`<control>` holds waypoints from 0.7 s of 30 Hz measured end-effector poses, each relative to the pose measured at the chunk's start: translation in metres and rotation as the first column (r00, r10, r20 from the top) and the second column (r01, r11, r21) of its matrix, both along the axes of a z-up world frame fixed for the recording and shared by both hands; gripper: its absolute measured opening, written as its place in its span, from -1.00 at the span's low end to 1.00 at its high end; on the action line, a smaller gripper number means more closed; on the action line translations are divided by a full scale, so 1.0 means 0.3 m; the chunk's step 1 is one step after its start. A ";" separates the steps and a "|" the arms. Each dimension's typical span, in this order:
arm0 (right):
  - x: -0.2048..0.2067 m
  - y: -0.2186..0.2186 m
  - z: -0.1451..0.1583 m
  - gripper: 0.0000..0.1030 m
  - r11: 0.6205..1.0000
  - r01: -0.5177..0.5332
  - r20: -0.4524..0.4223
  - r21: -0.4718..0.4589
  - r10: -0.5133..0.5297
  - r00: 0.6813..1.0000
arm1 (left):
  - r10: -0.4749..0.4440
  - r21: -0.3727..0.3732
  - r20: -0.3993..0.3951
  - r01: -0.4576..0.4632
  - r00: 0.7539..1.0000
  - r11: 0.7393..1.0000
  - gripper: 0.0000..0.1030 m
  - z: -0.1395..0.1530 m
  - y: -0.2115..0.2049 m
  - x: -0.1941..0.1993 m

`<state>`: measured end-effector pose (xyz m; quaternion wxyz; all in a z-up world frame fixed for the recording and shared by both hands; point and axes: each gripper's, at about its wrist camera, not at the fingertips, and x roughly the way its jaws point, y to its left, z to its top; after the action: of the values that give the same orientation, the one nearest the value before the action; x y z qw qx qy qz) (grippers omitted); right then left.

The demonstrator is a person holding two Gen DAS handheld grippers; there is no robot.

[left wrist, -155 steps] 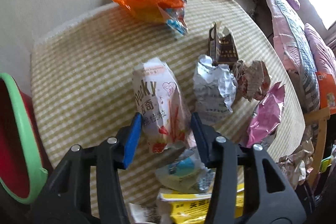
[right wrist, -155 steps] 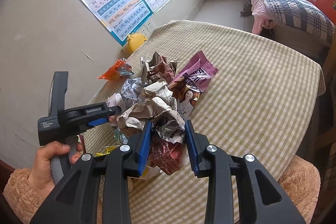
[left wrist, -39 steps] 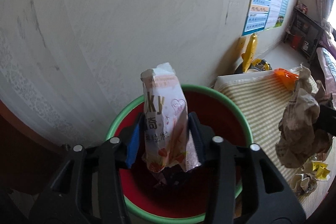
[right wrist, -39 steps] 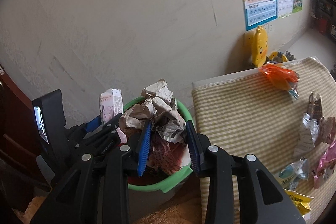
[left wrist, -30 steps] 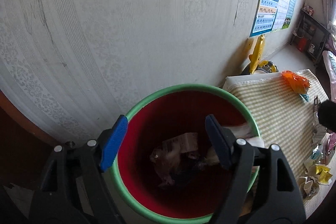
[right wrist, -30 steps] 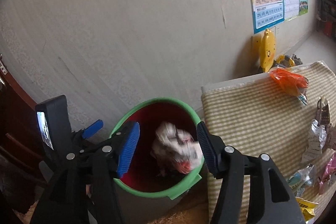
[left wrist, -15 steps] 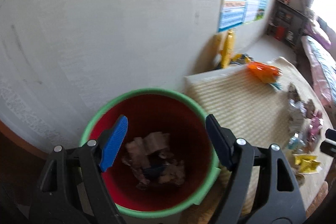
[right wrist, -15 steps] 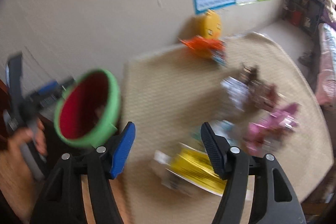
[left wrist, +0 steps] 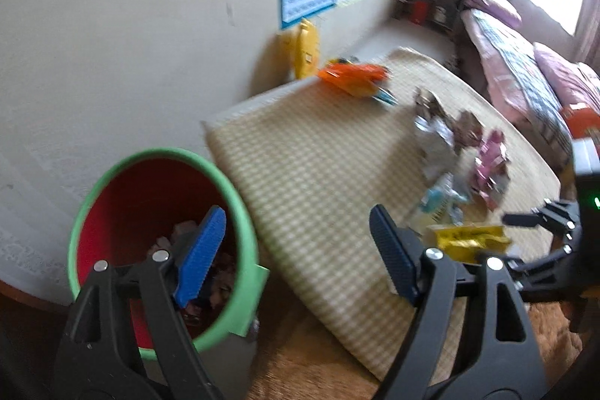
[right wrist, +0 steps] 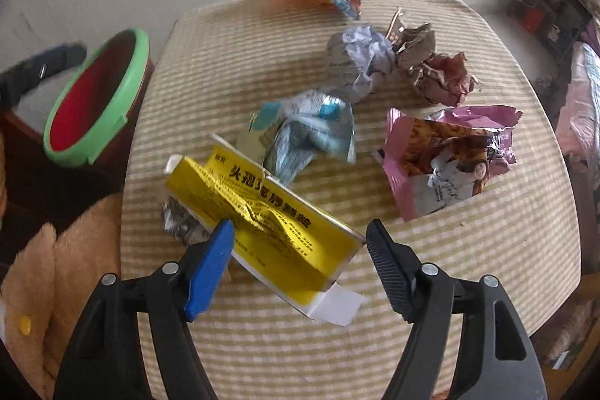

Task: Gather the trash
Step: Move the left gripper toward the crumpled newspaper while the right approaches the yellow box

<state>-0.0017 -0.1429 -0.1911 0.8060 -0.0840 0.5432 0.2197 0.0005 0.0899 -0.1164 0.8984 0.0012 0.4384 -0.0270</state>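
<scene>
Both empty tools left the bin (left wrist: 240, 212); wrappers (right wrist: 311, 134) crowd yellow box (right wrist: 262, 216).

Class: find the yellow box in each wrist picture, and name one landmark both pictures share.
Left wrist: yellow box at lower right, on the table's near edge.
Right wrist: yellow box at lower centre, between the tongs' tips.
Shared landmark: green-rimmed bin, left of the table.

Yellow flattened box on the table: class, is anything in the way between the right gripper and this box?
Nothing visible is. The right gripper hangs open right over the yellow box, whose top is bare. A crumpled foil scrap lies tucked at its left edge, not over it.
</scene>
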 end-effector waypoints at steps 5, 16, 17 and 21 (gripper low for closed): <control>0.021 -0.050 -0.003 -0.23 0.991 0.066 -0.070 0.112 -0.058 0.996 | -0.090 -0.024 -0.058 0.088 0.994 0.996 0.49 -0.041 -0.098 -0.015; 0.005 -0.179 0.070 -0.11 0.960 0.217 -0.055 0.174 -0.211 0.976 | -0.137 -0.086 -0.298 0.117 0.945 0.989 0.52 -0.241 -0.232 -0.007; -0.002 -0.192 0.077 -0.11 0.956 0.227 -0.053 0.187 -0.221 0.974 | -0.138 -0.085 -0.303 0.118 0.943 0.989 0.52 -0.247 -0.234 -0.007; -0.013 -0.210 0.090 -0.04 0.949 0.244 -0.042 0.199 -0.241 0.970 | -0.132 -0.087 -0.315 0.110 0.940 0.990 0.52 -0.261 -0.231 -0.007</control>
<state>-0.0056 -0.2060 -0.1642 0.8266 0.0677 0.5310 0.1739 -0.0015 0.0207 -0.1946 0.8116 -0.0067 0.5761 -0.0969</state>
